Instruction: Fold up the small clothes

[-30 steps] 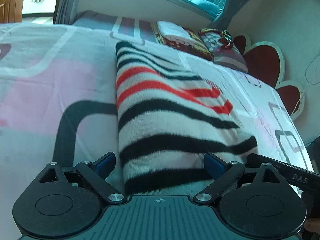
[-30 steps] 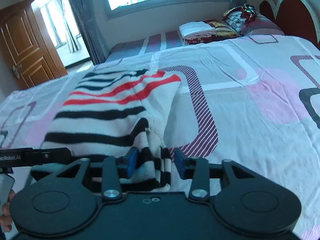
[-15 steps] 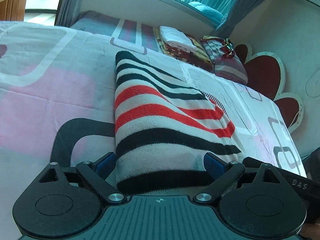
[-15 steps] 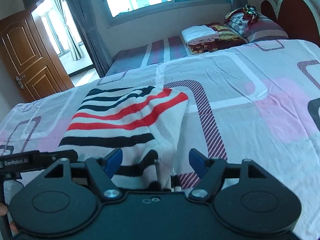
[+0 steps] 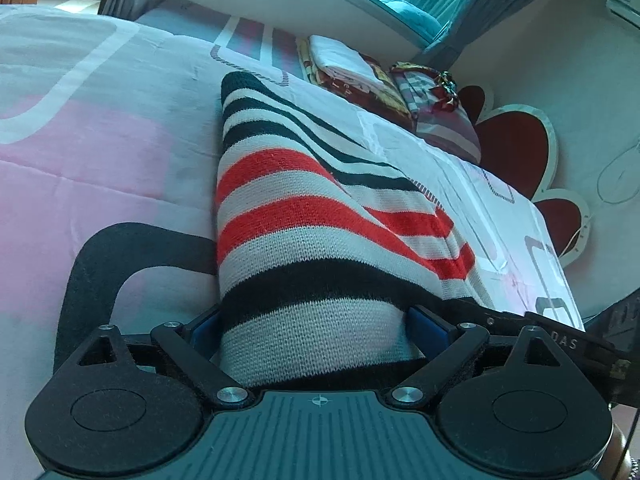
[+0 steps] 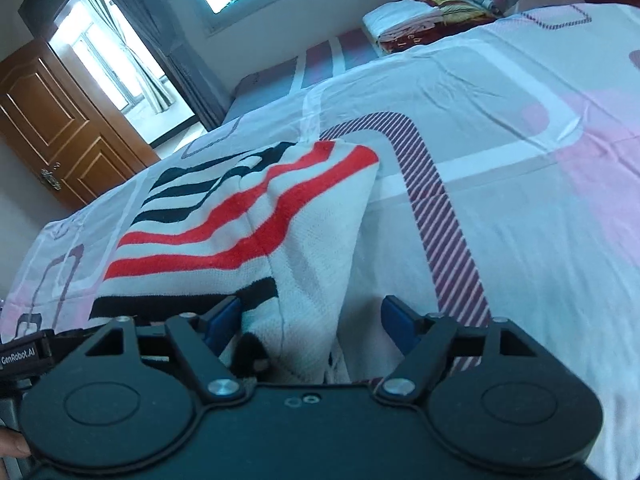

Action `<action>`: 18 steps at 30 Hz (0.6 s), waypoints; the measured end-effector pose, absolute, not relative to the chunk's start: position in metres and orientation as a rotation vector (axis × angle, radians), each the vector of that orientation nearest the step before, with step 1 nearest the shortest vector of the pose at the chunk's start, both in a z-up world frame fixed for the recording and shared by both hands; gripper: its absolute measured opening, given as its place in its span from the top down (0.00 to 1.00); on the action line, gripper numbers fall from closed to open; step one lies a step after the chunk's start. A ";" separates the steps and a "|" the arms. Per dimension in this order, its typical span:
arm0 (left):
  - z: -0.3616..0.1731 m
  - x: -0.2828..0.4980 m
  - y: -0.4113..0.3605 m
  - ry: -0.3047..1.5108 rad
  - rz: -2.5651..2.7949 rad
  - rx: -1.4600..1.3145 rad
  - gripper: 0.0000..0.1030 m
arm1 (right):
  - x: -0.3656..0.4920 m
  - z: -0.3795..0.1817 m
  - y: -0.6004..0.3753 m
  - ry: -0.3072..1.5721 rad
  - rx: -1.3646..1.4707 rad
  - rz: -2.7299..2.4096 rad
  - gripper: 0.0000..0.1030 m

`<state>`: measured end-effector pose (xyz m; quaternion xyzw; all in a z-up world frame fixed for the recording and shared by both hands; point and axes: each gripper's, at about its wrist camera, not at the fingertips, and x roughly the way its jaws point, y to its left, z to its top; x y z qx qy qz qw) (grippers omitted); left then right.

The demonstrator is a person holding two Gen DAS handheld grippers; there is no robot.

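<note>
One bed (image 5: 100, 152) fills both views, and on its patterned cover lies the striped sweater (image 5: 304, 240), folded into a long band. Its long axis runs from the grippers away toward the window wall, black stripes at the far end, red ones in the middle. Its near end is cut off behind the gripper bodies, so the hem cannot be seen. The left gripper (image 5: 314, 326) stands wide, the knit filling the span between its blue pads; whether they press cannot be told. The right gripper (image 6: 310, 316) has just been opening and stands wide, the sweater's edge loose beside its left pad.
</note>
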<state>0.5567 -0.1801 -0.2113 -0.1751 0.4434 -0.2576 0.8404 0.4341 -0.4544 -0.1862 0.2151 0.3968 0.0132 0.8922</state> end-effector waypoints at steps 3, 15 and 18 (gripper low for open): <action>-0.211 0.558 -0.177 0.942 -0.550 -0.393 0.15 | 0.438 -0.187 -0.452 0.820 0.443 0.046 0.39; -0.216 0.563 -0.181 0.940 -0.550 -0.421 0.20 | 0.451 -0.191 -0.451 0.824 0.541 0.117 0.42; -0.211 0.560 -0.181 0.940 -0.544 -0.396 0.30 | 0.450 -0.188 -0.448 0.832 0.519 0.102 0.48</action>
